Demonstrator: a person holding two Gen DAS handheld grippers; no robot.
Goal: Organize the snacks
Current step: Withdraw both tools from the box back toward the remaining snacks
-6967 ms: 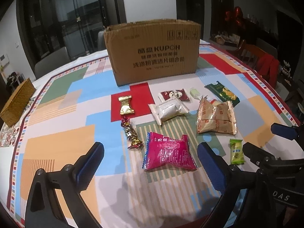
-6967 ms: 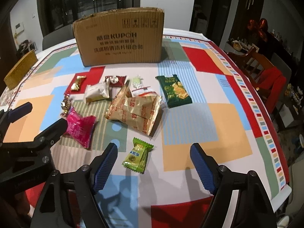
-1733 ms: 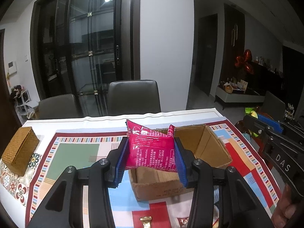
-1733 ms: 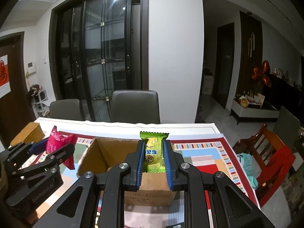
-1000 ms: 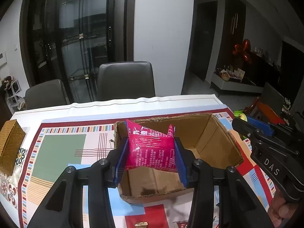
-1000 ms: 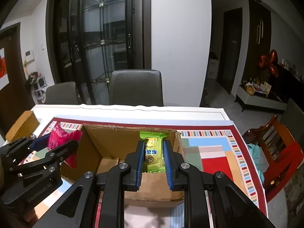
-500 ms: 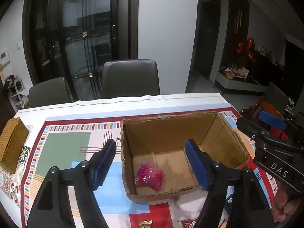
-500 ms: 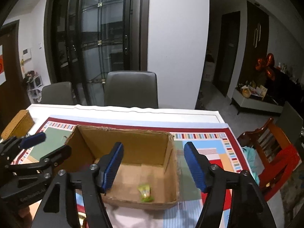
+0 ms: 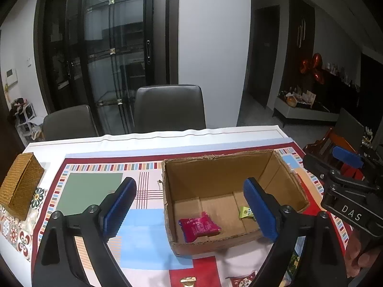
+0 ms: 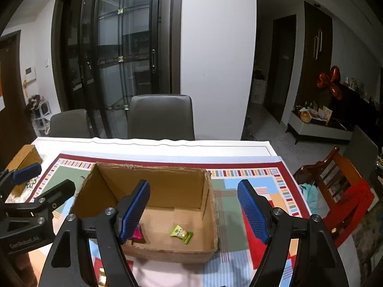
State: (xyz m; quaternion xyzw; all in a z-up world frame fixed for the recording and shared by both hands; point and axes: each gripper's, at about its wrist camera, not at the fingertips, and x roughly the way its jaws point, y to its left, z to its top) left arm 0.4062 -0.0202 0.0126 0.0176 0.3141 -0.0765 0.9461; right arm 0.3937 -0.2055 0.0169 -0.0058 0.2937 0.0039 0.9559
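An open cardboard box [image 9: 215, 167] stands on the patterned tablecloth; it also shows in the right wrist view [image 10: 153, 179]. Inside lie a pink snack packet [image 9: 198, 226], partly hidden behind a finger in the right wrist view [image 10: 137, 234], and a small green snack packet [image 9: 245, 212], also in the right wrist view [image 10: 181, 233]. My left gripper [image 9: 190, 211] is open and empty above the box's left front. My right gripper [image 10: 194, 211] is open and empty above the box's right side.
A woven brown box [image 9: 20, 185] sits at the table's left edge. Other snack packets [image 9: 241, 281] lie on the cloth in front of the cardboard box. Grey chairs [image 9: 168, 107] stand behind the table, a red wooden chair [image 10: 340, 186] to the right.
Both grippers held their packets over the box a second ago, then opened and dropped them in. Since half a second ago both packets rest on the box floor and the grippers stay open.
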